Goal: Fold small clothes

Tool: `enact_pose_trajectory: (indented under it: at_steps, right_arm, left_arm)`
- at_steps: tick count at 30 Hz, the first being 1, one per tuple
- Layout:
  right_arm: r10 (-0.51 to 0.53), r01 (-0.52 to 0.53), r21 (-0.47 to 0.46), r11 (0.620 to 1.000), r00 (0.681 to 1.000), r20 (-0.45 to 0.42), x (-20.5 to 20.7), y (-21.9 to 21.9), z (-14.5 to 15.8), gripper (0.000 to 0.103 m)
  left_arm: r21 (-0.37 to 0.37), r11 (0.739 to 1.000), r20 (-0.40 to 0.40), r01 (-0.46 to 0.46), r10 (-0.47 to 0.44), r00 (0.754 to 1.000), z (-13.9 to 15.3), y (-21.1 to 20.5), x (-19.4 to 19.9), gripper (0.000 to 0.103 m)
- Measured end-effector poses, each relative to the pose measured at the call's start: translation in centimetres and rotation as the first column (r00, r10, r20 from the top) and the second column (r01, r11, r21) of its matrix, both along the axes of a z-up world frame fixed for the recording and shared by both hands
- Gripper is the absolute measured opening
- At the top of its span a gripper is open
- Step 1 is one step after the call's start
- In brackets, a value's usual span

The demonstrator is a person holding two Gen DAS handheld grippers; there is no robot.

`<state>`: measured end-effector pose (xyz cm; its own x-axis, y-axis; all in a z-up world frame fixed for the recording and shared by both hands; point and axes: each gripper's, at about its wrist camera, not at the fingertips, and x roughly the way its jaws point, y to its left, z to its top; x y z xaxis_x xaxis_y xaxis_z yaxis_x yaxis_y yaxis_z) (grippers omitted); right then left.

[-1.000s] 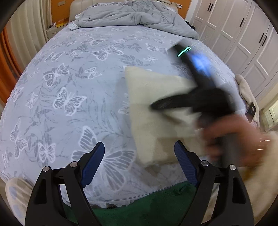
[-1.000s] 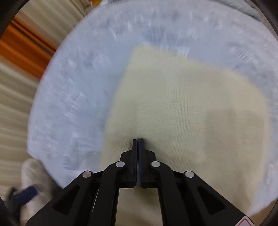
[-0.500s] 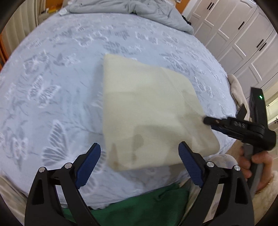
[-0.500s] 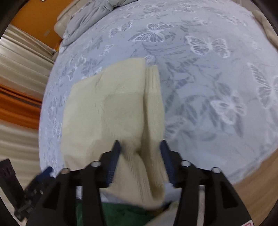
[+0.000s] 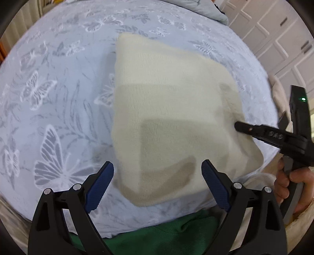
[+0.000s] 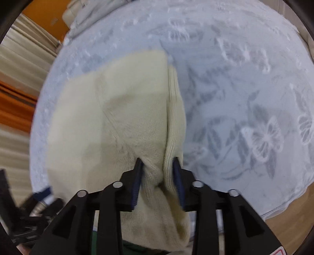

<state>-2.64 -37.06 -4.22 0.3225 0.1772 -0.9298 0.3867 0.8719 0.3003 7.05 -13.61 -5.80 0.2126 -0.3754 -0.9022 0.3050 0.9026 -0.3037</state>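
Observation:
A folded cream knit garment (image 5: 172,117) lies on the butterfly-print bedspread (image 5: 58,88) near the bed's front edge. My left gripper (image 5: 158,184) is open and empty, hovering over the garment's near edge. My right gripper (image 6: 158,176) has its jaws closing around the garment's thick folded edge (image 6: 155,170), which bunches between them. In the left wrist view the right gripper (image 5: 241,125) reaches in at the garment's right side. The garment also fills the left half of the right wrist view (image 6: 117,117).
A green cloth (image 5: 166,235) lies below the bed edge near me. A grey duvet (image 5: 206,9) is bunched at the far end. White wardrobe doors (image 5: 278,39) stand right of the bed. Wood floor (image 6: 290,215) shows past the bed's edge.
My right gripper left the top of the garment, swung to its right edge, opened, and has narrowed around the folded edge. My left gripper moved in closer over the garment.

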Motion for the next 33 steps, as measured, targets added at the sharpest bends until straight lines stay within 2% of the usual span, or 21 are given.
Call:
enact_pose_trajectory:
  at_steps: [1, 3, 6, 8, 11, 12, 14, 16, 17, 18, 19, 21, 23, 25, 28, 31, 33]
  right_arm:
    - [-0.01, 0.01, -0.015, 1.0, 1.0, 0.029, 0.2, 0.2, 1.1, 0.048]
    - [-0.019, 0.021, -0.027, 0.999, 0.999, 0.051, 0.3, 0.5, 1.8, 0.072]
    - [-0.041, 0.04, 0.015, 0.999, 0.999, 0.036, 1.2, 0.1, 0.6, 0.078]
    - [-0.052, 0.054, 0.056, 0.997, 0.998, -0.038, 2.1, 0.1, -1.8, 0.078]
    - [-0.094, 0.106, 0.173, 0.979, 0.992, -0.079, 1.0, -1.0, -4.3, 0.086]
    - [-0.124, 0.14, 0.208, 0.968, 0.989, -0.086, 0.7, -1.0, -5.0, 0.088]
    - [-0.168, 0.186, 0.28, 0.942, 0.982, -0.088, 1.1, -1.2, -6.4, 0.097]
    - [-0.159, 0.172, 0.271, 0.947, 0.985, -0.072, 1.6, -0.6, -6.5, 0.098]
    - [-0.152, 0.166, 0.261, 0.951, 0.986, -0.071, 1.9, -0.2, -6.5, 0.096]
    - [-0.149, 0.161, 0.255, 0.953, 0.987, -0.069, 2.2, 0.1, -6.5, 0.085]
    - [-0.146, 0.157, 0.263, 0.952, 0.987, -0.063, 2.4, 0.3, -6.4, 0.08]
    - [-0.143, 0.152, 0.252, 0.956, 0.988, -0.052, 3.2, 0.9, -5.4, 0.055]
    - [-0.142, 0.145, 0.239, 0.96, 0.989, -0.028, 2.6, 0.8, -3.7, 0.038]
    - [-0.136, 0.129, 0.244, 0.961, 0.991, 0.013, 2.1, 1.2, -1.6, 0.036]
    - [-0.102, 0.09, 0.233, 0.968, 0.994, 0.041, 1.6, 3.1, 0.3, 0.035]
    - [-0.091, 0.082, 0.264, 0.961, 0.996, 0.021, 0.6, 4.6, -0.1, 0.035]
    - [-0.085, 0.082, 0.266, 0.96, 0.996, 0.0, 0.2, 5.3, -1.0, 0.036]
  left_arm:
    - [-0.03, 0.999, -0.007, -0.02, 0.02, 1.0, 0.3, 0.4, 0.4, 0.089]
    - [-0.067, 0.996, -0.017, -0.052, 0.051, 0.999, 0.6, 0.8, 1.2, 0.094]
    - [-0.1, 0.989, -0.059, -0.112, 0.106, 0.993, 0.3, 1.2, 3.4, 0.096]
    - [-0.114, 0.982, -0.108, -0.152, 0.14, 0.984, -0.6, 1.4, 5.0, 0.096]
    - [-0.099, 0.973, -0.192, -0.208, 0.187, 0.963, -3.2, 1.4, 6.8, 0.098]
    - [-0.114, 0.97, -0.226, -0.217, 0.187, 0.956, -4.2, 1.3, 7.1, 0.098]
    - [-0.122, 0.969, -0.242, -0.215, 0.181, 0.953, -4.9, 0.9, 7.4, 0.098]
    - [-0.121, 0.972, -0.235, -0.201, 0.168, 0.957, -5.0, 0.4, 7.4, 0.098]
    - [-0.118, 0.974, -0.235, -0.195, 0.164, 0.958, -5.0, 0.2, 7.5, 0.098]
    - [-0.102, 0.977, -0.232, -0.185, 0.157, 0.96, -4.8, -0.2, 7.5, 0.098]
    - [-0.086, 0.982, -0.225, -0.169, 0.146, 0.963, -4.6, -0.6, 7.4, 0.096]
    - [-0.058, 0.989, -0.201, -0.135, 0.121, 0.972, -3.8, -1.1, 7.3, 0.088]
    - [-0.044, 0.994, -0.181, -0.102, 0.093, 0.979, -2.9, -1.2, 7.1, 0.073]
    - [-0.052, 0.996, -0.156, -0.077, 0.069, 0.985, -1.6, -0.9, 6.7, 0.065]
    - [-0.056, 0.996, -0.144, -0.072, 0.063, 0.987, 0.6, 0.2, 5.4, 0.062]
    - [-0.035, 0.997, -0.152, -0.067, 0.061, 0.986, 1.5, 1.4, 4.1, 0.062]
    - [-0.005, 0.999, -0.165, -0.048, 0.046, 0.985, 0.9, 2.0, 3.2, 0.062]
